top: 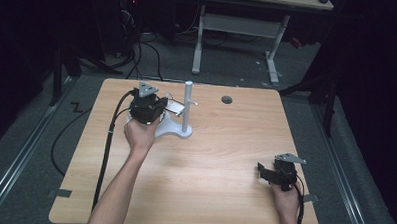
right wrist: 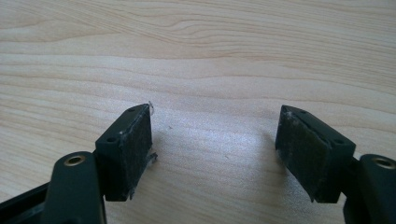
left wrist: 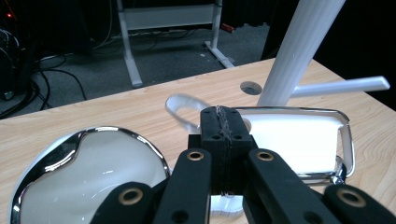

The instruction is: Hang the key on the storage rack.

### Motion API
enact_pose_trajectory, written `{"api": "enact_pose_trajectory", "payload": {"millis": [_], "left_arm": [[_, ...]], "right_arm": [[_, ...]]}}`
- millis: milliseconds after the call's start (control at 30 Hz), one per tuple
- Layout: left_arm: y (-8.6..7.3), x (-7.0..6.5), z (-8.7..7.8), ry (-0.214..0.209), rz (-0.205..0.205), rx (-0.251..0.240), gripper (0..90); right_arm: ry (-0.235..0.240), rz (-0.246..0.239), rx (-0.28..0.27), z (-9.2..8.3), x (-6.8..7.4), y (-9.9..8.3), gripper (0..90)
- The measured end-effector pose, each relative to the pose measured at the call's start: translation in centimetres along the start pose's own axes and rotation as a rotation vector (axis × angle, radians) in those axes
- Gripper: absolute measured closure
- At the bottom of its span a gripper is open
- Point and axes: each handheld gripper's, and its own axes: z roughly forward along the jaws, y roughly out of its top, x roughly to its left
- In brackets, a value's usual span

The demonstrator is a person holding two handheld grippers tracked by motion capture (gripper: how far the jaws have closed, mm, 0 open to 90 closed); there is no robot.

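A pale wood counter (top: pixel 220 158) stands on grey carpet floor (top: pixel 40 151) in a dark room; a white-legged desk (top: pixel 239 23) and black cables (top: pixel 138 55) lie beyond it.

Two bare forearms are seen, with no sleeves or gloves worn. Each hand carries a black claw. The left claw (top: pixel 147 109) has a rounded black body topped by a grey three-cornered plate pierced with small holes, and a thick black cable is trailed from it. The right claw (top: pixel 267 174) is likewise black, capped with a grey three-cornered plate, and a thinner black cable is run from it. In the left gripper view, black linkage arms are joined by brass-ringed pivots, and small screw holes are set in the block-shaped jaw tips. In the right gripper view, the jaw faces are lined with dark, worn, frayed padding
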Motion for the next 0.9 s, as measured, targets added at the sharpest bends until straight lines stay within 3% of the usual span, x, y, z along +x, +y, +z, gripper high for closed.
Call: {"api": "enact_pose_trajectory", "payload": {"millis": [367, 900], "left_arm": [[-1.4, 0.1, -0.9, 0.014, 0.005, -0.007, 89.5], [-3.1, 0.6, -1.5, 0.021, -0.023, -0.014, 89.4]], "right_arm": [[0.000, 0.000, 0.000, 0.0, 0.0, 0.0, 27.4], [0.000, 0.000, 0.000, 0.0, 0.0, 0.0, 27.4]]}}
